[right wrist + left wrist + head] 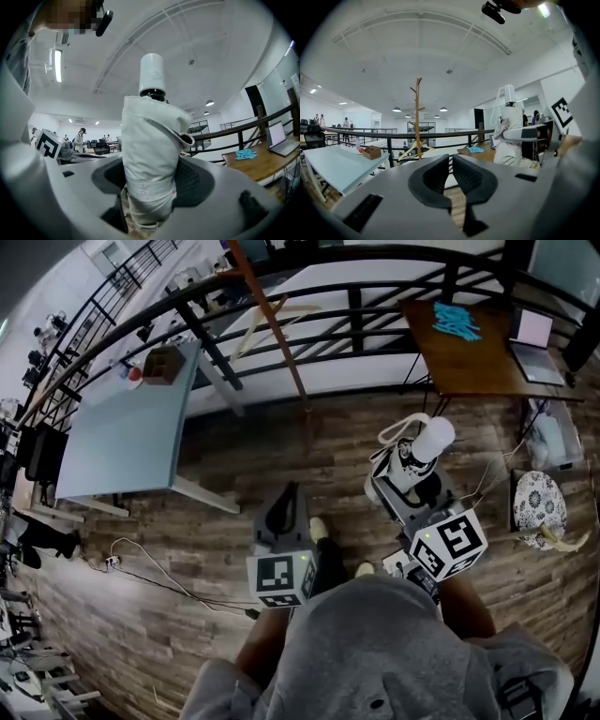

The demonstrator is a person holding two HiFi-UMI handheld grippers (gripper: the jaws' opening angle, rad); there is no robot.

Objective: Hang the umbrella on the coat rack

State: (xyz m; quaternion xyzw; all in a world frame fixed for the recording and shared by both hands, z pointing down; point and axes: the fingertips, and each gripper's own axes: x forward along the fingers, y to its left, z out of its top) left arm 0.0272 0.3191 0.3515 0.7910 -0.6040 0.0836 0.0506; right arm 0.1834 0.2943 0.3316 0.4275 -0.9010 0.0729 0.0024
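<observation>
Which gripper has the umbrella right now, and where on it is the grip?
The right gripper is shut on the folded white umbrella, clamping its fabric-wrapped body, with the handle end sticking out past the jaws. The left gripper is shut and empty.

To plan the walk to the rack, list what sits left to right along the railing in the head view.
Wooden box → coat rack → blue items → laptop.
</observation>
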